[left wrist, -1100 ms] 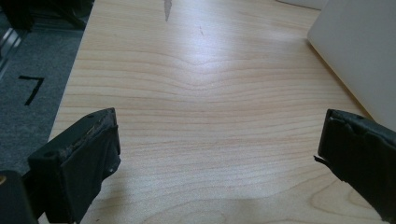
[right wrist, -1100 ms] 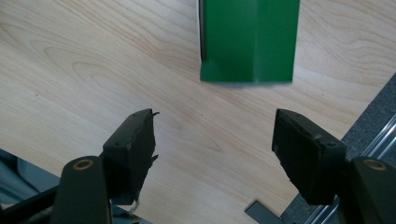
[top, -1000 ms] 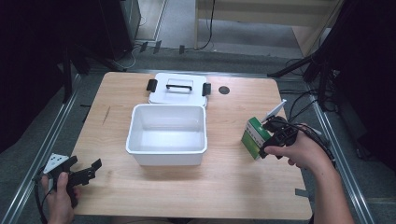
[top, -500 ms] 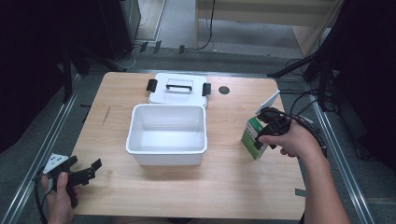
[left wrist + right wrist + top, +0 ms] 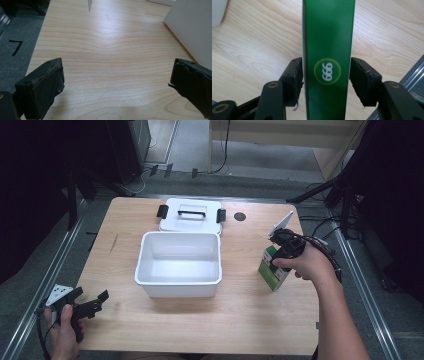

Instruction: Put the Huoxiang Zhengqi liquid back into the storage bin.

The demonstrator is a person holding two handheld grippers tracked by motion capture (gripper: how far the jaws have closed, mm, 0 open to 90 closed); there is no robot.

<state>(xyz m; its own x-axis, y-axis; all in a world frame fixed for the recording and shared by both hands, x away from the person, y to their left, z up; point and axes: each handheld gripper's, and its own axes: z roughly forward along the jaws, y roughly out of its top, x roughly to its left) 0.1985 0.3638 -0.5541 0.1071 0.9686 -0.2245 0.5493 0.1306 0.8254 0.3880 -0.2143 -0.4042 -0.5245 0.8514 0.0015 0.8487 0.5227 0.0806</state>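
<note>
A green carton (image 5: pixel 271 270) with a white side stands upright on the wooden table (image 5: pixel 250 320), right of a white bin (image 5: pixel 177 285). My right gripper (image 5: pixel 281 256) comes down on it from above. In the right gripper view the carton (image 5: pixel 328 30) fills the gap and both jaws of the right gripper (image 5: pixel 325 72) press its sides, over a round "999" logo. My left gripper (image 5: pixel 90 302) rests at the table's front left corner. Its jaws stand wide apart over bare wood, as the left gripper (image 5: pixel 116 82) shows in its own view.
The bin is empty; its white lid (image 5: pixel 190 215) with a black handle lies flat behind it. A small dark round hole (image 5: pixel 240 216) sits near the back edge. The bin's wall (image 5: pixel 192 27) is ahead and right of the left jaws. Cables trail off the table's right side.
The right hand has swung from beside the carton to above it and drawn the carton slightly left. The left gripper has not moved.
</note>
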